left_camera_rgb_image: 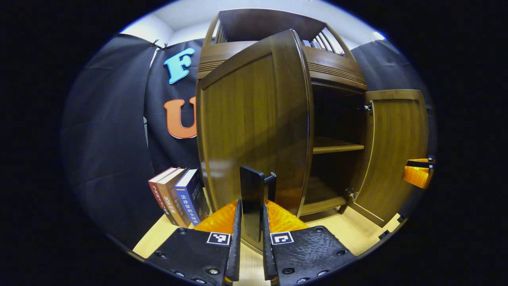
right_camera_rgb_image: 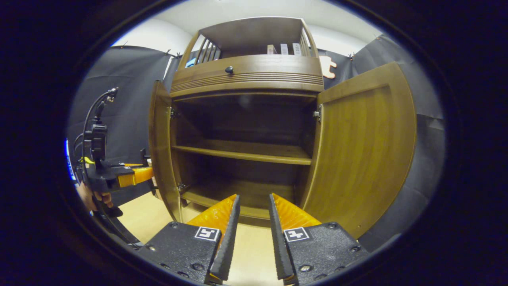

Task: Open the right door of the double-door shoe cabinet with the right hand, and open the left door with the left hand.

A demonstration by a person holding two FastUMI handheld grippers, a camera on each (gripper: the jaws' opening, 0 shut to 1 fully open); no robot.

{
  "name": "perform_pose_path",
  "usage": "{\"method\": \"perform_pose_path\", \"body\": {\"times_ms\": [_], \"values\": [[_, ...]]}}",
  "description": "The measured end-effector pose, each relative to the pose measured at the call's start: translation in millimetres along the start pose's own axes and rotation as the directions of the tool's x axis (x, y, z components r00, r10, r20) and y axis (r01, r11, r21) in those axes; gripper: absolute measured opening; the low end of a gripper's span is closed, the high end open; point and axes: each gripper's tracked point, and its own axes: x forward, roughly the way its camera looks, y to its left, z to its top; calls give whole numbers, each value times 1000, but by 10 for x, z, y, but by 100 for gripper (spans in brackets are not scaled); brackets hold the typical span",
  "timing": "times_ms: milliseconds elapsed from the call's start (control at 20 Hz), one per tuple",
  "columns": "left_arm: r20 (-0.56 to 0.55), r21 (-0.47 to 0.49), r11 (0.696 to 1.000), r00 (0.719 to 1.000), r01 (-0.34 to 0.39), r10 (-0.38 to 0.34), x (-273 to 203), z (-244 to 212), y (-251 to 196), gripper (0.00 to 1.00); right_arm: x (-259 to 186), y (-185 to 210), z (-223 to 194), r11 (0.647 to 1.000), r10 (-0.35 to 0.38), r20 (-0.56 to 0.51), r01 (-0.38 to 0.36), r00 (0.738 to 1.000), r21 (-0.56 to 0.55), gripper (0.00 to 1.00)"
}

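The brown wooden shoe cabinet (right_camera_rgb_image: pixel 246 75) stands with both doors swung out. In the left gripper view the left door (left_camera_rgb_image: pixel 254 119) is close in front of me. Its dark upright handle (left_camera_rgb_image: pixel 252 190) sits between the fingers of my left gripper (left_camera_rgb_image: pixel 251 204), which is shut on it. The right door (right_camera_rgb_image: pixel 361 147) hangs open at the right. My right gripper (right_camera_rgb_image: pixel 254 198) is open and holds nothing, low in front of the cabinet's dark inside. The left gripper (right_camera_rgb_image: pixel 133 174), held by a hand, shows beside the left door (right_camera_rgb_image: pixel 160 151). The right gripper (left_camera_rgb_image: pixel 418 172) shows past the right door (left_camera_rgb_image: pixel 393 155).
Inside the cabinet there is one shelf (right_camera_rgb_image: pixel 242 153) with a bare bottom board below. A drawer with a dark knob (right_camera_rgb_image: pixel 229 70) sits above the doors. Three books (left_camera_rgb_image: pixel 178 196) lean left of the cabinet. The pale wooden surface (right_camera_rgb_image: pixel 250 246) lies underneath.
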Motion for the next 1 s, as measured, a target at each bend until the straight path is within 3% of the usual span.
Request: {"method": "perform_pose_path", "body": {"times_ms": [500, 750, 800, 850, 900, 1000], "values": [[-17, 25, 994, 994, -106, 106, -221, -87, 516, 22, 39, 58, 15, 993, 97, -15, -98, 995, -62, 46], [-39, -7, 991, 990, -136, 135, -338, -198, 751, 22, -1, 19, -4, 993, 84, -43, -88, 995, -80, 46], [-36, -4, 990, 989, -144, 144, -358, -195, 802, 30, 6, 22, -13, 993, 85, -45, -88, 995, -81, 46], [-36, -4, 989, 989, -147, 146, -365, -199, 857, 2, 14, 24, -2, 993, 86, -44, -89, 995, -81, 46], [-33, -9, 989, 989, -148, 147, -389, -189, 880, 16, 18, 15, -7, 993, 84, -42, -88, 996, -82, 46], [-30, -21, 989, 989, -148, 147, -406, -191, 953, 16, 32, 20, 3, 993, 82, -38, -85, 996, -82, 46]]}}
